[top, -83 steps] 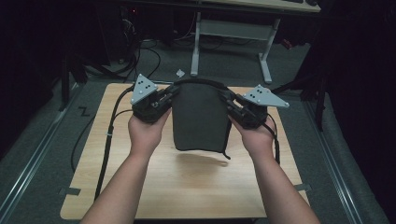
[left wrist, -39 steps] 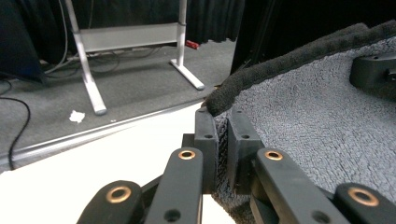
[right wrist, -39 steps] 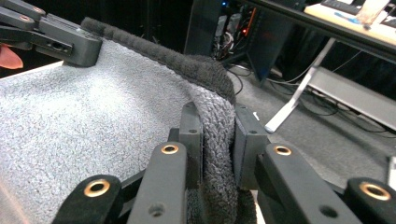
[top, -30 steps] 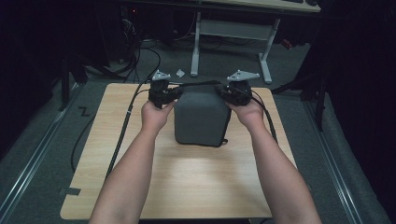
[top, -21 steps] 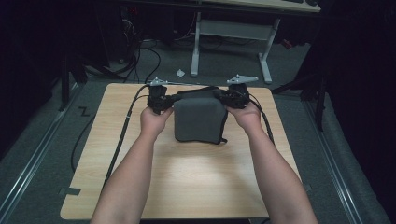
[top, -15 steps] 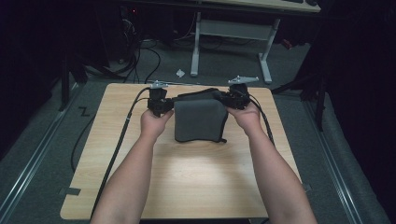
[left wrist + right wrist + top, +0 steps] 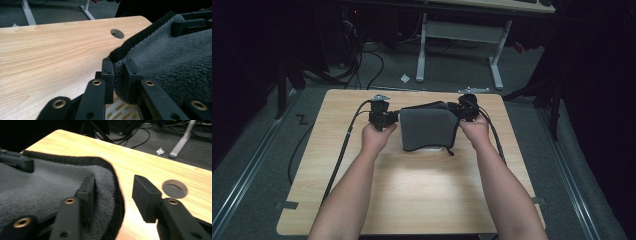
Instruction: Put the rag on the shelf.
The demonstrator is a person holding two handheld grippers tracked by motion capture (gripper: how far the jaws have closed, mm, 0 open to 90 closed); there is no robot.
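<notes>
Claw work first: my left claw (image 7: 117,75) is clamped on the near corner of the grey fleece cloth (image 7: 172,65), a fold of the pile and its black hem squeezed between the two black jaws, though those jaws have just been easing a little wider. My right claw (image 7: 113,192) stands apart; its jaws have just been opening, and the cloth's rounded corner (image 7: 75,182) lies between them, pile against the left jaw, while the right jaw stands clear of the hem with bare wood showing in the gap.

From the high view the cloth (image 7: 428,129) lies on the far half of the light wooden table (image 7: 412,200), stretched between my two hands. Its far edge, trimmed in black, runs between the claws; the rest lies toward me, with a thin black cord hanging off its near right corner and something pale peeping from under the near edge. My left claw (image 7: 384,119) sits at the cloth's far left corner, my right claw (image 7: 463,111) at its far right corner, both low by the wood, my forearms coming in from the near edge. A black cable (image 7: 343,150) trails from the left claw across the table and off its left side.

A round hole in the tabletop (image 7: 174,188) lies just beyond my right claw.
</notes>
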